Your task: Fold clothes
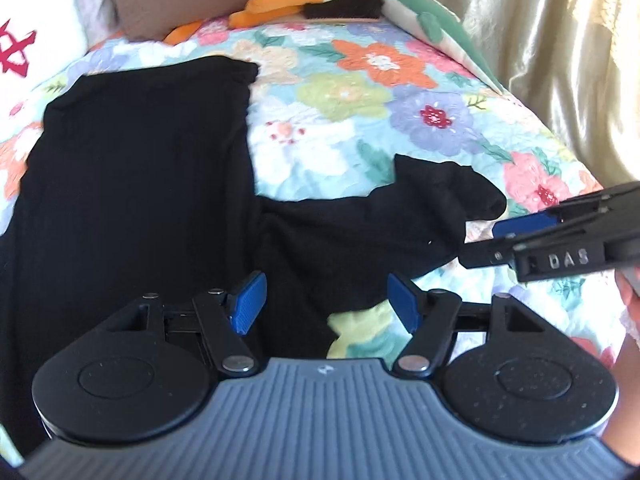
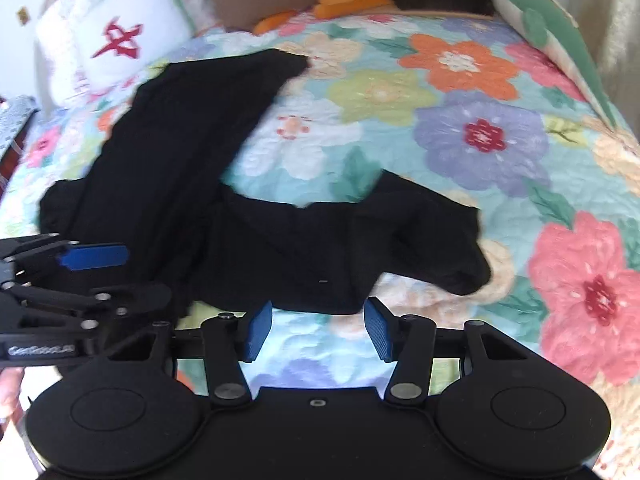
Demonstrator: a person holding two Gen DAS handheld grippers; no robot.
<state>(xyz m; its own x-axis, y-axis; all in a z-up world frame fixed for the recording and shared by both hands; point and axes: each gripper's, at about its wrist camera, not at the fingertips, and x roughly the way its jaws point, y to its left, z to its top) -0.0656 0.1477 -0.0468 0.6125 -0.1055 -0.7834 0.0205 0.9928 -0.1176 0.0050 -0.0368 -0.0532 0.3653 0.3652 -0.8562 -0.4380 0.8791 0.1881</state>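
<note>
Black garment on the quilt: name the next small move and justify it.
Probably close the left gripper on the near edge of the black garment. Both grippers are open and hold nothing; the cloth lies flat on the floral quilt, one part spread sideways toward the right gripper.

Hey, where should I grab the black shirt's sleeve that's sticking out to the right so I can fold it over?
Probably at the sleeve's far cuff end, coming from the right over the bare floral quilt. That end lies loose and rumpled on the quilt, clear of the body of the black shirt, so the open right tongs can pinch its edge and carry it leftward.
</note>
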